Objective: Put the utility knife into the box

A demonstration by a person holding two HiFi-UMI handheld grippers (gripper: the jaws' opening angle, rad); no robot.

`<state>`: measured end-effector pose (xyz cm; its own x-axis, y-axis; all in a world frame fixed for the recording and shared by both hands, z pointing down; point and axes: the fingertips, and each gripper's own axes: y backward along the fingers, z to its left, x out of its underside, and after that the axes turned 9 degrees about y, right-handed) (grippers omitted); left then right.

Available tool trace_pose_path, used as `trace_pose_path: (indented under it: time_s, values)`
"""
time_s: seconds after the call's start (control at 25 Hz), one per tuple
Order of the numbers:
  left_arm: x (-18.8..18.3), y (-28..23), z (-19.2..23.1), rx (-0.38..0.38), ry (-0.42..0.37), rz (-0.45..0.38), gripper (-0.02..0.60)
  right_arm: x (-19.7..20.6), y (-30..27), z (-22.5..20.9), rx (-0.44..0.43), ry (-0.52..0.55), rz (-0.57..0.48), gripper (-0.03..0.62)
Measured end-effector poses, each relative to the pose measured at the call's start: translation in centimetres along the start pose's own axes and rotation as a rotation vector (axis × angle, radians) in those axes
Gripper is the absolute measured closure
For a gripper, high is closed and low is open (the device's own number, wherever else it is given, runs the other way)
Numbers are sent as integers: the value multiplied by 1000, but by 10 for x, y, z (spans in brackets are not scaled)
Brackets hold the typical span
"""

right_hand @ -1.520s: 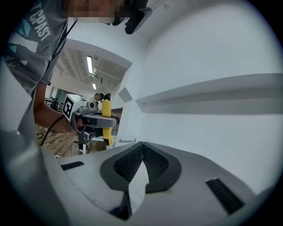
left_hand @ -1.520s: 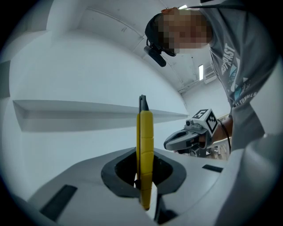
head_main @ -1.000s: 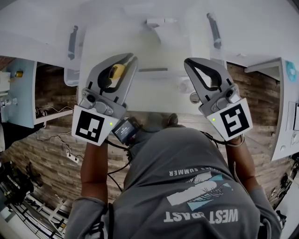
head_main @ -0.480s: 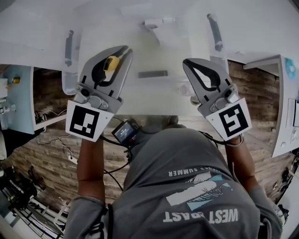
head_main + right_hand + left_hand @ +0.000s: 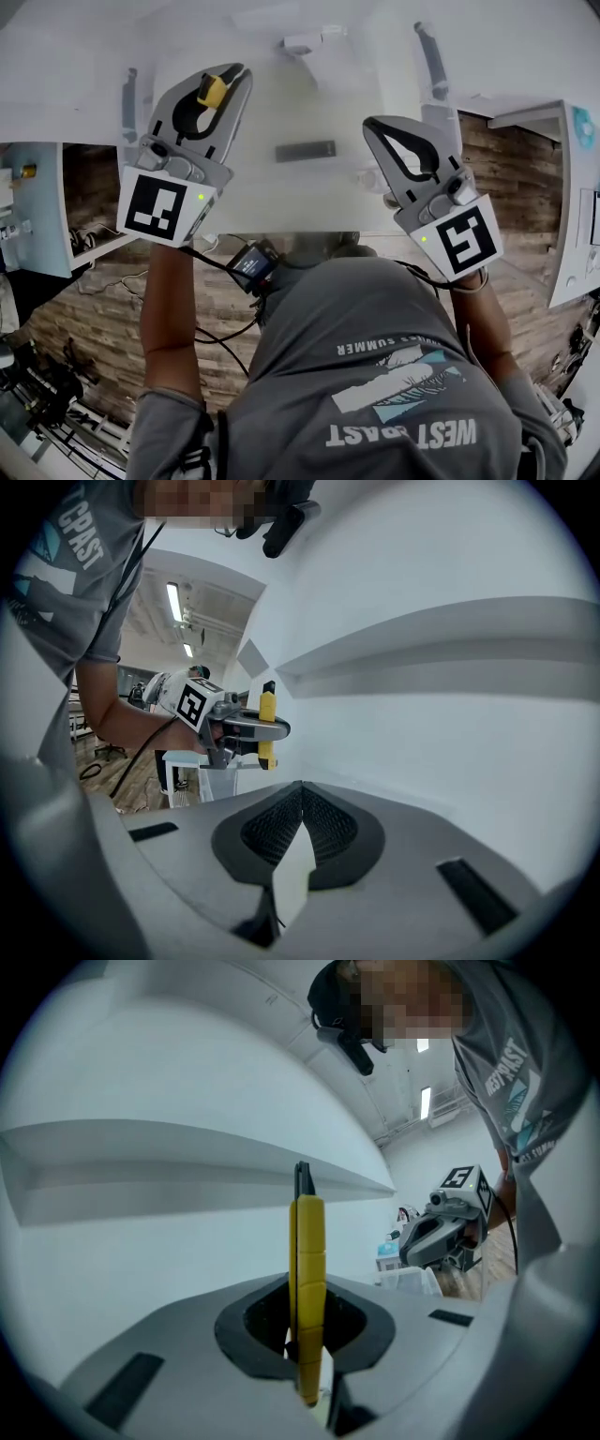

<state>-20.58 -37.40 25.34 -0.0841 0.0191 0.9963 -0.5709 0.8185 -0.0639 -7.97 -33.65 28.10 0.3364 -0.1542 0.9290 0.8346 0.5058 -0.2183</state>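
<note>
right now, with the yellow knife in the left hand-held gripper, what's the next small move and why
Probably ease the left hand-held gripper forward with the grip unchanged: its jaws are clamped on the yellow utility knife above the white table, and it is not yet boxed. The right hand-held gripper is shut, empty.

The left gripper (image 5: 225,75), clamped on the yellow utility knife (image 5: 211,91), moved forward and leftward over the desk (image 5: 309,192), farther from the person's body and wider apart from the right gripper (image 5: 373,125).
</note>
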Motion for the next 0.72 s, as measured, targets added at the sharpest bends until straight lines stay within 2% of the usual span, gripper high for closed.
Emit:
trace_pose_path:
  time_s: [0.16, 0.44, 0.72]
  values:
    - [12, -15, 18, 18, 29, 31, 545, 4, -1, -4, 10, -5, 12, 583]
    - [43, -45, 39, 59, 8, 124, 546, 11, -5, -9, 25, -21, 31, 583]
    - [93, -74, 60, 74, 20, 238, 545, 16, -4, -14, 49, -33, 48, 583]
